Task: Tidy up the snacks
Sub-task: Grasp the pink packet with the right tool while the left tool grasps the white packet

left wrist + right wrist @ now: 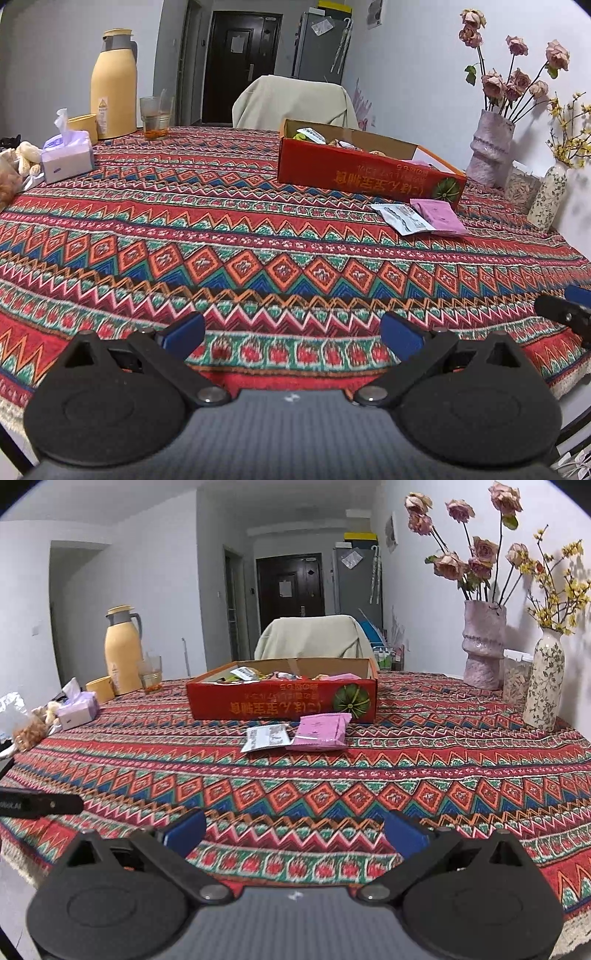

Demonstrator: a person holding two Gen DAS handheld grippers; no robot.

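both claws, left claw [291,332] and right claw [295,829], gape wide and empty over the near edge of the surface [332,786]. well ahead, a white packet [266,737] and a pink packet [322,730] lie touching, just before the red box [280,701], which already holds several snacks. judging by this, two remain.

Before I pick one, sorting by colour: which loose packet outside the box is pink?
The pink packet, lying right of the white packet, directly before the red box.
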